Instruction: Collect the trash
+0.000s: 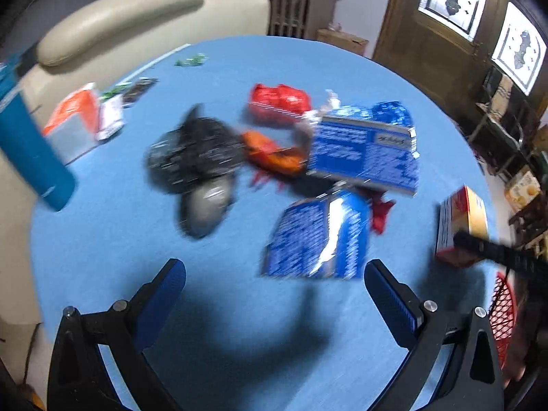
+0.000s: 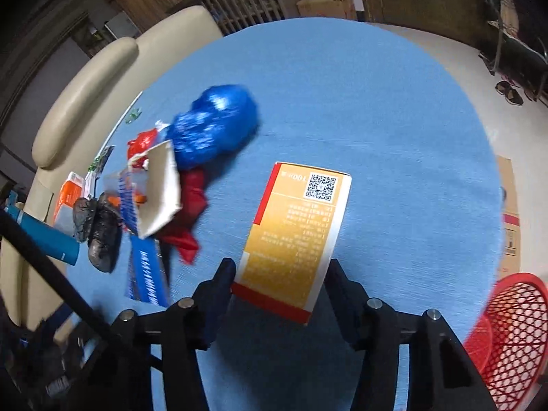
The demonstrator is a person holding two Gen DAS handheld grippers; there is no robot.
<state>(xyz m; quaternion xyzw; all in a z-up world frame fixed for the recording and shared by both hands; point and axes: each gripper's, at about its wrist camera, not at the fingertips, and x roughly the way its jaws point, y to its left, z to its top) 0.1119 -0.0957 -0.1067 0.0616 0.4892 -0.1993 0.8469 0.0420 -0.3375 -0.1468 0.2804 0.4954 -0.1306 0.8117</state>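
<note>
Your worktop (image 1: 102, 239) is plain sky blue. On it you have a gold-yellow box (image 2: 298, 236) with red bands, a white edge and a black-and-white QR square; a blue wrapper (image 1: 318, 239) covered in white print with a silver streak; a larger blue packet (image 1: 366, 150), also white-printed; a shiny crumpled blue bag (image 2: 215, 123); a red wrapper (image 1: 279, 102); an orange one (image 1: 270, 152); and a black bag (image 1: 195, 150) speckled white, grey underneath. The basket (image 2: 513, 328) is red mesh. Your left tongs (image 1: 274, 291) are black with blue pads; your right tongs (image 2: 281, 287) look black all over. The chair (image 1: 137, 20) is cream.
</note>
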